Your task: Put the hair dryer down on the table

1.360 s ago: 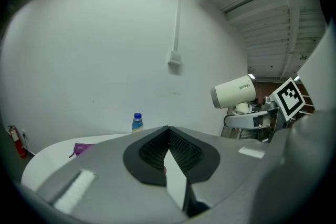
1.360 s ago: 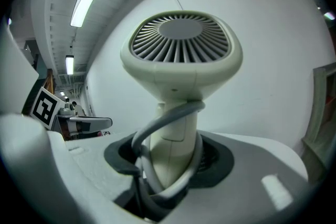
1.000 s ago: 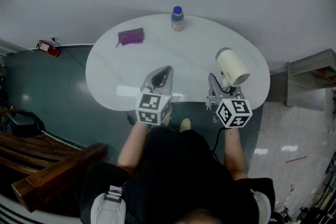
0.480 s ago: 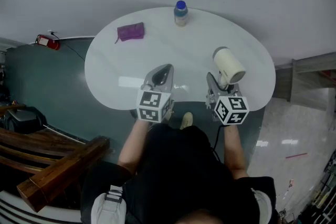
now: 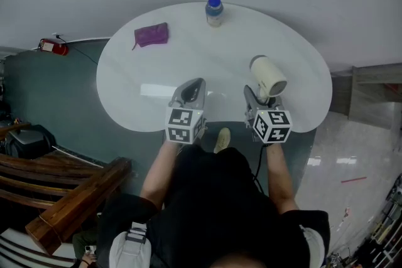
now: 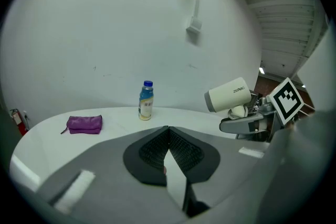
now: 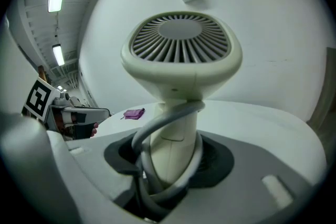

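A cream hair dryer [image 5: 268, 76] hangs over the near right part of the white table [image 5: 188, 53]. My right gripper [image 5: 260, 100] is shut on its handle, with a grey cord looped round the handle between the jaws. In the right gripper view the dryer [image 7: 181, 55] turns its rear grille toward the camera, above the right gripper [image 7: 170, 160]. The left gripper view shows the dryer [image 6: 228, 95] side-on at the right. My left gripper [image 5: 191, 90] is shut and holds nothing, hovering over the table's near edge. Its tips meet in the left gripper view [image 6: 168, 128].
A bottle with a blue cap [image 5: 214, 10] stands at the table's far edge and a purple pouch [image 5: 151, 35] lies at the far left. A wooden bench [image 5: 69, 198] and a red object [image 5: 53, 46] are on the floor at left. A wall rises close behind the table.
The head view has shifted a little. The right gripper and the dryer have drifted slightly leftward and nearer. The left gripper keeps its place and both grips look unchanged.
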Available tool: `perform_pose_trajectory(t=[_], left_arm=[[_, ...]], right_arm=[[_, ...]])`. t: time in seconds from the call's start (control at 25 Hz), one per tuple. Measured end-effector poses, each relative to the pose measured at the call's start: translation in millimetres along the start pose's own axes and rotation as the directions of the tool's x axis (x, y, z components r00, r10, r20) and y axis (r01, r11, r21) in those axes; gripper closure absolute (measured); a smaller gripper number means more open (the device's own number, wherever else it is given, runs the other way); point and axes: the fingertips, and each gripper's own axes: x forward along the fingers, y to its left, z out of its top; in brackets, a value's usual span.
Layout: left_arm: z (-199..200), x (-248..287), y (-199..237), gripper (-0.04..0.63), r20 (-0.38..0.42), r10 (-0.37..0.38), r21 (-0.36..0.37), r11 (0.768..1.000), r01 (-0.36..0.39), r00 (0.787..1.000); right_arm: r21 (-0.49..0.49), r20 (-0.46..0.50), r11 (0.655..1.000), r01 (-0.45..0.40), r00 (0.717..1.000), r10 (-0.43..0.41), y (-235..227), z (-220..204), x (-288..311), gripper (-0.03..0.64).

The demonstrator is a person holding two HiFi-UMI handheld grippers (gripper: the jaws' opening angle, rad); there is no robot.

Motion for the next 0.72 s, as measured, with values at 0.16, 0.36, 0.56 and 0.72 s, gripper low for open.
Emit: perform_pose_trajectory(t=[0.16, 0.36, 0.56, 0.72], left_arm=[[-12.3, 11.0, 3.9, 0.591, -0.031, -0.003, -0.005, 1.000, 0.003, 1.000], [-25.4, 23.8, 6.5, 0.591, -0.070, -0.012, -0.012, 1.000, 0.012, 0.997], [-37.9, 32.9, 10.5, 0.591, -0.103, -0.022, -0.019, 1.000, 0.020, 0.994], [-45.1, 36.5, 14.4, 0.591, -0.122, -0.023, -0.024, 1.000, 0.020, 0.992]], right_arm=[[0.013, -0.036, 1.000, 0.008, 0.999, -0.007, -7.3, -12.2, 14.2, 0.394], [0.027, -0.080, 1.000, 0.012, 0.997, -0.009, -14.6, -26.1, 29.9, 0.394], [0.029, -0.127, 0.999, 0.027, 0.992, -0.023, -20.9, -42.9, 43.5, 0.394], [0.014, -0.164, 0.999, 0.037, 0.986, -0.034, -23.3, -57.8, 51.6, 0.394]])
